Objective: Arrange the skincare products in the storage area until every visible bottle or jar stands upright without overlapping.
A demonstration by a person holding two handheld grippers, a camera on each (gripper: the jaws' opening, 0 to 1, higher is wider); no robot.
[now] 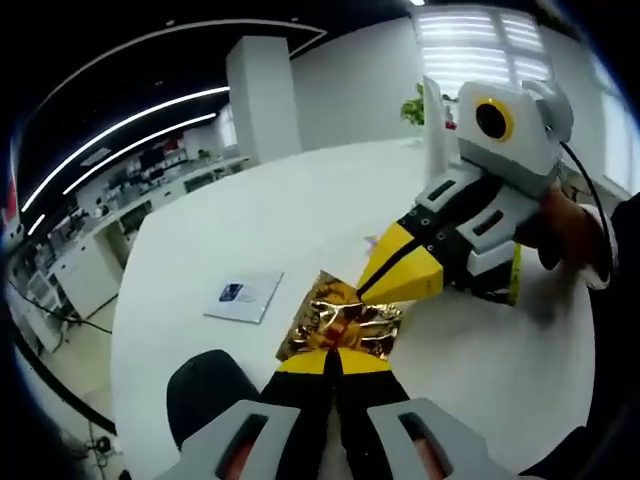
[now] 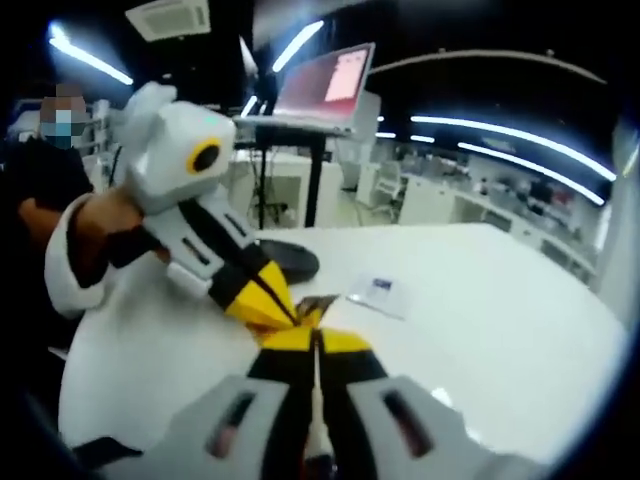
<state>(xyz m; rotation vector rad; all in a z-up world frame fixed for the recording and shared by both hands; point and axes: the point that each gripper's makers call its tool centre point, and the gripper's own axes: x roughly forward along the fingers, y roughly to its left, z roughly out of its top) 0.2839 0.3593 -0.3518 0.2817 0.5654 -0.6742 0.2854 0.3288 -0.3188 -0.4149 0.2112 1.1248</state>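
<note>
Showing two hand-held grippers meeting over a white round desk [image 1: 250, 215], both views centre on a crinkled gold foil packet [image 1: 345, 325] lying on the desk surface. In the left gripper view, the left gripper [image 1: 335, 357] rises from the bottom edge with its yellow-and-black jaws drawn together, their tips clenched on the near edge of the gold foil packet. The right gripper [image 1: 367, 287] enters from the right, its jaws likewise closed to a point that touches the far upper edge of the same packet; whether it actually pinches the foil cannot be told from this view. A person's hand [image 1: 565, 225] holds that gripper from behind, with a white sleeve at the wrist. A small white card with a blue mark [image 1: 243, 297] lies flat on the desk to the left of the packet, well apart from it. A black round pad [image 1: 205, 390] sits on the desk near the bottom left, beside the left gripper's body. A green plant [image 1: 415, 105] stands at the far edge of the desk.

In the right gripper view, the right gripper's jaws come up from the bottom, pressed together, and the left gripper's closed tips meet them at the packet, of which only a small dark sliver shows. An open laptop [image 2: 325, 85] on a stand is seen behind the desk.
</note>
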